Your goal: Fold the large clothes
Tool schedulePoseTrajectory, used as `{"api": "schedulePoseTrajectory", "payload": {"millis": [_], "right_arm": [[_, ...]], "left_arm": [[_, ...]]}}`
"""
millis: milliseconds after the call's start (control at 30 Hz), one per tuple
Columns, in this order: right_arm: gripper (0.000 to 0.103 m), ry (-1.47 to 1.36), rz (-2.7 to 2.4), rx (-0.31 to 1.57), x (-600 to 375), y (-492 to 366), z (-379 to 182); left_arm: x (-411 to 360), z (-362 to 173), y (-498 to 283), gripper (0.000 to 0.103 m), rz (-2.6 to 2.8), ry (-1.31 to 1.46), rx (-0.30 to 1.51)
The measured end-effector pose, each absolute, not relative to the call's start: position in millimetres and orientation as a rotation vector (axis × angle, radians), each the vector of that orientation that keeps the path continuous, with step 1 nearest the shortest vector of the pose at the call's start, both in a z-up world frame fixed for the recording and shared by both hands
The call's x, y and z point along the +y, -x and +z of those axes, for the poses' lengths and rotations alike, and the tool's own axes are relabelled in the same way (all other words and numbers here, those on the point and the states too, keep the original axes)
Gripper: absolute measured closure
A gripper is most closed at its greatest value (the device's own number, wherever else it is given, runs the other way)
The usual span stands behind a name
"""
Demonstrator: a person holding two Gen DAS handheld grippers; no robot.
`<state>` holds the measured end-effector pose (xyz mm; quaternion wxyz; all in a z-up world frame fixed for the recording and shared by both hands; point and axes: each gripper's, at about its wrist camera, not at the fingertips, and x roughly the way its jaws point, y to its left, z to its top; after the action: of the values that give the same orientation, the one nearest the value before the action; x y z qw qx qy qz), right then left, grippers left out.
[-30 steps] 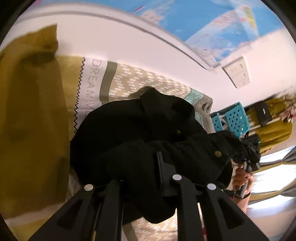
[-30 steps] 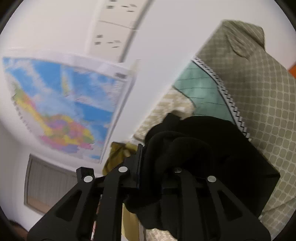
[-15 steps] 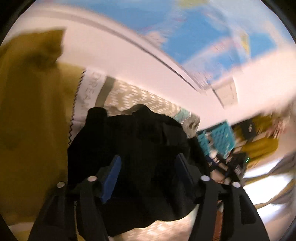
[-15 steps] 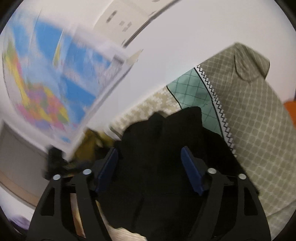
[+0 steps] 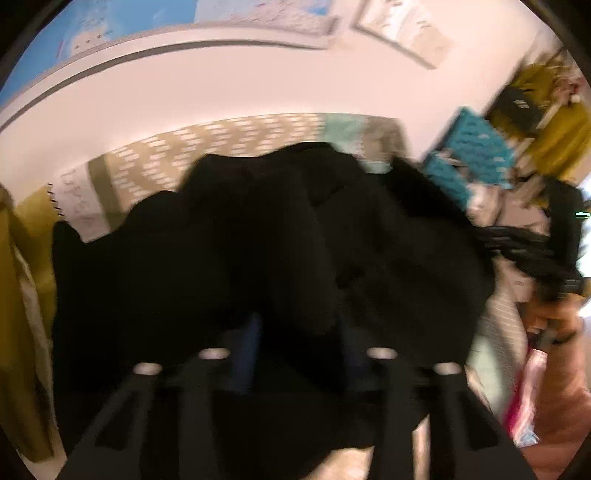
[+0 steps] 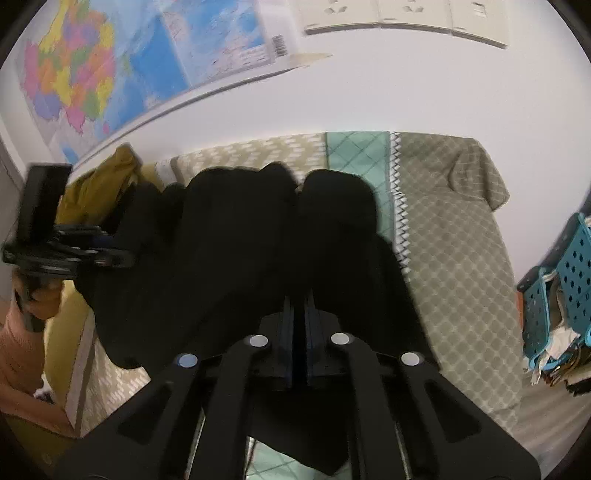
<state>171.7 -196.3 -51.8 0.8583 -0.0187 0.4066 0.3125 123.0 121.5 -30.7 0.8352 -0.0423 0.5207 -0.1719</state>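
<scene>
A large black garment hangs bunched between the two grippers over a patterned bedspread. In the left wrist view my left gripper has its fingers partly apart with black cloth filling the gap; the frame is blurred. In the right wrist view my right gripper is shut on a fold of the black garment. The left gripper also shows at the left edge of the right wrist view, at the garment's edge. The right gripper shows at the right of the left wrist view.
A mustard-yellow cloth lies on the bed at the left. A blue perforated basket with clutter stands to the right of the bed. A world map and wall sockets are on the wall behind.
Both grippers opened half a second ago and have closed in on the black garment again. Both views have swung level with the bed, and the garment now hangs stretched between the grippers.
</scene>
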Motion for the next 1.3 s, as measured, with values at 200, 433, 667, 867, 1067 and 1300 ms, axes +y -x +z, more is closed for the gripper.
{"api": "schedulePoseTrajectory", "payload": {"millis": [200,433,667,867,1067,1300], "right_arm": [[0.099,-0.091,0.622,0.708,-228.6,-183.8,-11.3],[0.058,-0.196,0.578,0.879,-238.2,-204.6,-64.9],[0.030,-0.213,0.628,0.732,-279.9,-126.5,-54.5],[0.039,-0.143,0.609,0.765,-259.7,-100.4,-90.7],[0.092,-0.092,0.570,0.688,-252.9,-111.2,-82.0],[0.100,-0.020,0.439,0.605,-269.3,-128.4,-44.6]], "left_arm": [[138.6,-6.1,-142.5,0.095,-0.288,0.114,0.957],[143.5,-49.7,-152.6,0.067,-0.249,0.108,1.104],[161.0,-16.7,-105.7,0.047,-0.192,0.086,0.940],[145.6,-11.3,-62.4,0.043,-0.273,0.069,0.905],[148.4,-39.1,-67.4,0.043,-0.284,0.133,0.962],[167.6,-48.1,-74.6,0.057,-0.190,0.158,0.976]]}}
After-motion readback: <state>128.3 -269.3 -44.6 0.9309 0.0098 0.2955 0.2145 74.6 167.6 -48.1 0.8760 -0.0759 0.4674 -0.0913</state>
